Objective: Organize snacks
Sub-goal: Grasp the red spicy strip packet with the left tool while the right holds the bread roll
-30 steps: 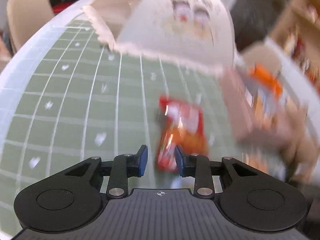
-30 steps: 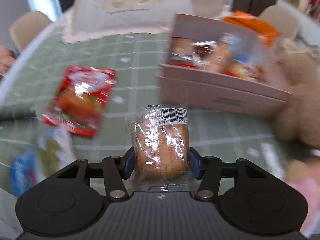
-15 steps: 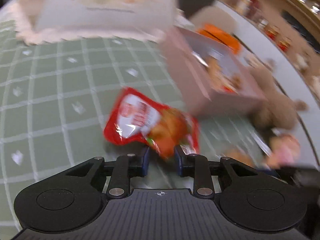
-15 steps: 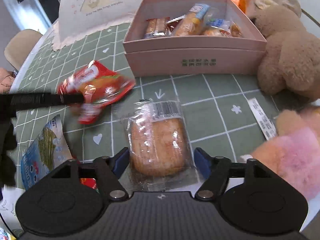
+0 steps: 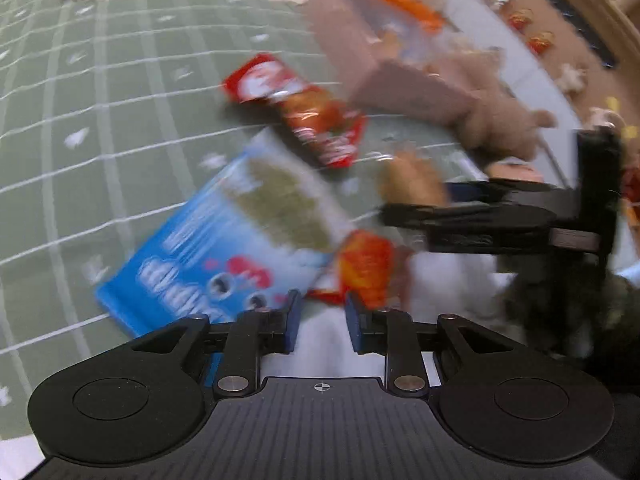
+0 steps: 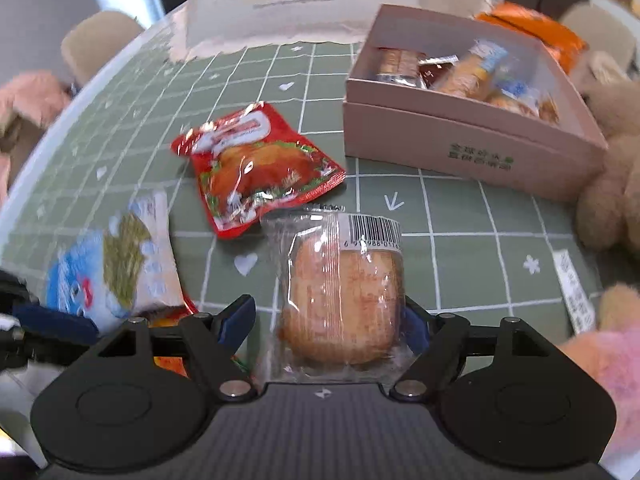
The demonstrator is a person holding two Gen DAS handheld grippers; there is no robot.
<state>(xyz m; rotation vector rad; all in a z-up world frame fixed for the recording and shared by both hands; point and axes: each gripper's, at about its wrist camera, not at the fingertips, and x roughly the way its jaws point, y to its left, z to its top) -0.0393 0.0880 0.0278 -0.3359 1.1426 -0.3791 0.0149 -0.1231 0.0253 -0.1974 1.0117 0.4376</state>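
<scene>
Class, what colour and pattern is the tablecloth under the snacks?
Sage green with a white grid, small white hearts and arrows: tablecloth, clearest in the right wrist view.

L gripper (image 5: 320,322): tilted steeply down, jaws just closing, now at narrowest, nothing seen pinched btwn pads | R gripper (image 6: 330,322): tilted steeply down, jaws just opening, now wide, L pad clear of bun pkt, R pad right at its edge
</scene>
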